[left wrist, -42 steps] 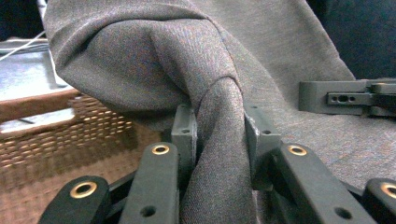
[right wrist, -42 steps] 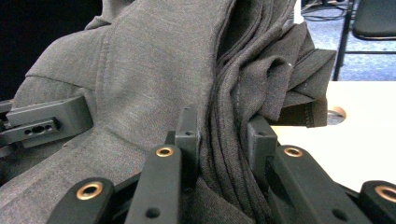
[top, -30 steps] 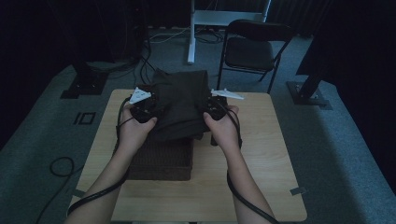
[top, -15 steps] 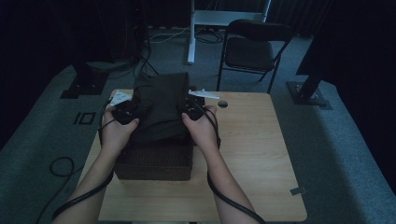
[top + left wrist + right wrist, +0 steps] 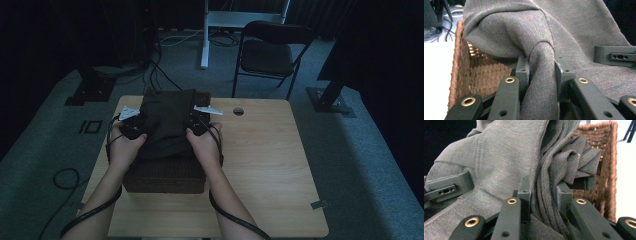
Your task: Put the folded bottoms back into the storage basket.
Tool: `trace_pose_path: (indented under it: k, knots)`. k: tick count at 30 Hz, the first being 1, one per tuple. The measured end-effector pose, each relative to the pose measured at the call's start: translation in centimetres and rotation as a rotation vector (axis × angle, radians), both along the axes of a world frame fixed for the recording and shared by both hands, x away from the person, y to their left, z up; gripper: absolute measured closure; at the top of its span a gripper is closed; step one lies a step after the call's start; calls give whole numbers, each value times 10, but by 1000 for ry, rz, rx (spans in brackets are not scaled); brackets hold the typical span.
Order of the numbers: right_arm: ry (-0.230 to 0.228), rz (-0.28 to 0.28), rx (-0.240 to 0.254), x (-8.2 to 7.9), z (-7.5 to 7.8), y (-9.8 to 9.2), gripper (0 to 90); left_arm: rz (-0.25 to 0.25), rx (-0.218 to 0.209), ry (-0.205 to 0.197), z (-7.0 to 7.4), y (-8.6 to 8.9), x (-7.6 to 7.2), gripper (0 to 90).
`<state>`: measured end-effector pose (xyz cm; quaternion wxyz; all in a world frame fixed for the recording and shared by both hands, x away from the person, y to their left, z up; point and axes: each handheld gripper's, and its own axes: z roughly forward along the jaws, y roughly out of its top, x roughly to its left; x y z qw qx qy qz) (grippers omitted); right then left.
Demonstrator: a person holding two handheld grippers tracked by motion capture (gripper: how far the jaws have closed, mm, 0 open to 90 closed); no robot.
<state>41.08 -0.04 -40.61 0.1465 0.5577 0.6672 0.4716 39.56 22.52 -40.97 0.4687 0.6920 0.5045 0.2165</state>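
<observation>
While the forearms came in from the table's near edge, the left tongs (image 5: 541,75) were pinching a bunched fold of the grey garment (image 5: 167,120), and the right tongs (image 5: 544,195) were clamped on a stack of its folded edges, seams and all. The cloth hung between the two grips, draped over the top of the wicker basket (image 5: 165,175), which stood on the wooden table (image 5: 280,165) just in front of the person. In the left gripper view the woven wall (image 5: 474,72) showed beneath the fabric. It looked soft and limp, light enough, but with no stiffness to steer by: it would sag and fold wherever it was not held. Gathered layers gave the surest purchase, I'd say, and two well-spaced grips kept it spread. Beyond the table stood a folding chair (image 5: 270,55), dim against the dark floor.
</observation>
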Motion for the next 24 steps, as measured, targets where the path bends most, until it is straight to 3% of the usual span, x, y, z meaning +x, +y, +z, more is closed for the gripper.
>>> trace_pose_path:
  k: [4, 11, 16, 22, 24]
  knots:
    - [32, -17, -13, 4, -17, 6, 719, 11, 11, 34, -16, 1, 5, 704]
    - [78, -29, -27, 10, -33, 8, 719, 17, 26, 63, -28, -1, 8, 704]
    - [81, -43, -55, 11, -43, 13, 718, 29, 26, 96, -38, 0, 13, 704]
    - [100, -58, -53, 14, -52, 13, 716, 29, 30, 109, -44, -1, 15, 703]
    - [99, -52, -78, 15, -53, 15, 715, 28, 29, 127, -48, 0, 15, 702]
